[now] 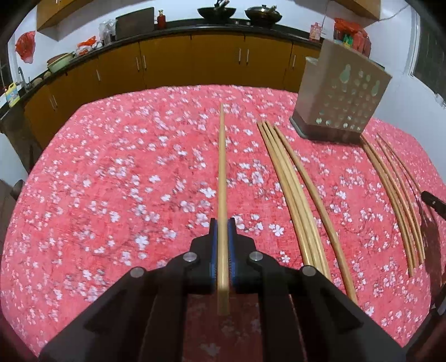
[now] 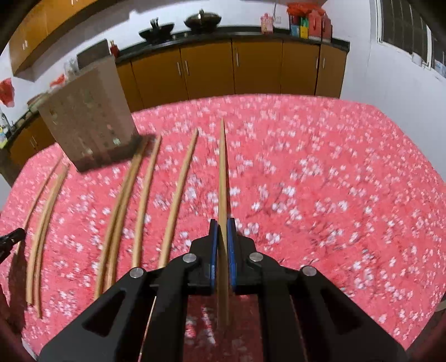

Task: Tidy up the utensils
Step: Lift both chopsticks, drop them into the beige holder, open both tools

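Note:
My left gripper (image 1: 222,222) is shut on a wooden chopstick (image 1: 222,172) that points forward over the red floral tablecloth. My right gripper (image 2: 222,222) is shut on another wooden chopstick (image 2: 222,172), also pointing forward. Several loose chopsticks (image 1: 290,189) lie on the cloth to the right of the left gripper, with more (image 1: 395,195) further right. In the right wrist view loose chopsticks (image 2: 145,200) lie to the left of the right gripper. A beige perforated utensil holder (image 1: 340,92) stands upright at the far right; it shows at the far left in the right wrist view (image 2: 89,117).
The table (image 1: 111,181) is covered with a red cloth with white blossoms. Behind it runs a kitchen counter with yellow cabinet doors (image 1: 167,61), woks (image 1: 217,12) and bottles. The tip of the other gripper (image 1: 432,200) shows at the right edge.

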Action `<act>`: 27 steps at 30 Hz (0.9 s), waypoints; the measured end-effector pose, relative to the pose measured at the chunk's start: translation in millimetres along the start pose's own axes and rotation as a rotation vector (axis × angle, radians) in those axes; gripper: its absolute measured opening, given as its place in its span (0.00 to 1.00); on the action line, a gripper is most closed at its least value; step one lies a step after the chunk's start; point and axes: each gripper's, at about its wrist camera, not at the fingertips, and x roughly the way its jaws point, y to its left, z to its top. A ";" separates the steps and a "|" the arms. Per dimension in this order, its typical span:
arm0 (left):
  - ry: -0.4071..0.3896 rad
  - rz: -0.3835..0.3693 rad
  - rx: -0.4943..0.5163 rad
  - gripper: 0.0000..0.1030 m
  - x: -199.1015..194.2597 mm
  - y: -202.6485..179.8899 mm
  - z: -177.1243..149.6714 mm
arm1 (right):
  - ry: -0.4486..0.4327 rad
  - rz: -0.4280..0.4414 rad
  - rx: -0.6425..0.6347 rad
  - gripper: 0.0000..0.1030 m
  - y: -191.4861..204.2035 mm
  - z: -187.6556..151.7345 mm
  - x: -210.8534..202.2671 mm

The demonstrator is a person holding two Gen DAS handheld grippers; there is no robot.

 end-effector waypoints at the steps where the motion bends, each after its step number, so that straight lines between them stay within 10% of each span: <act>1: -0.014 0.002 0.000 0.08 -6.1 1.0 2.3 | -0.016 0.005 0.001 0.08 -0.6 1.9 -5.7; 27: -0.405 0.001 -0.093 0.07 -136.1 20.4 75.4 | -0.374 0.037 0.015 0.08 2.6 64.8 -104.3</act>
